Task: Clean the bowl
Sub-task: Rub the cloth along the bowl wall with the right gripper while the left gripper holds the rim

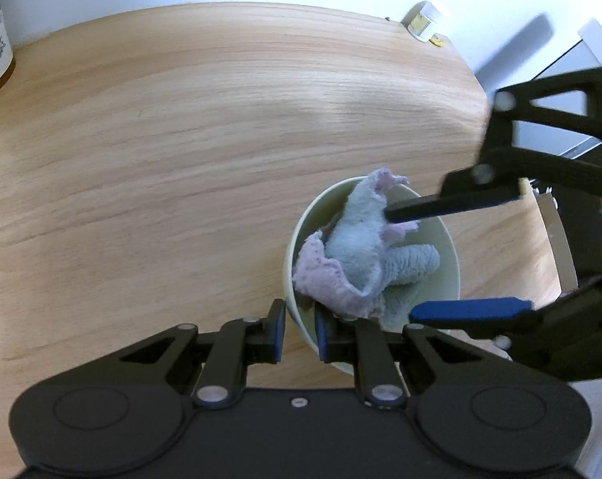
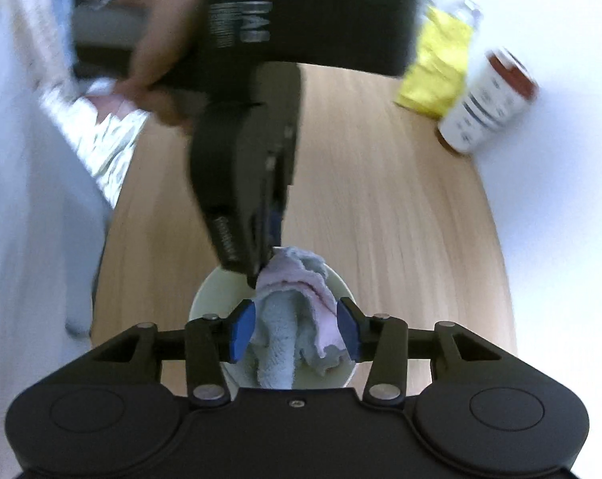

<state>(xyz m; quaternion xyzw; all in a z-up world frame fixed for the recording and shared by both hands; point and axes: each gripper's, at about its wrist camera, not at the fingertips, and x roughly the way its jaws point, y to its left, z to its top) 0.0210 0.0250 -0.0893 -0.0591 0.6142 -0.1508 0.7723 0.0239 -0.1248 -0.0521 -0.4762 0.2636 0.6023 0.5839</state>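
Left wrist: left gripper fingers clamp bowl rim | right gripper fingers parted around cloth

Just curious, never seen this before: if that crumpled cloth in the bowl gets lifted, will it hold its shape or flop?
Probably flop: the cloth lies in soft, bunched folds inside the bowl. Its fluffy terry surface suggests it is light and not slippery.

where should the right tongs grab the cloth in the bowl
Take the raised, bunched blue-and-pink fold of the cloth near its middle, coming down from above into the bowl. It stands up above the rim, so the open right tongs can straddle it, away from the near rim that the left tongs pinch.
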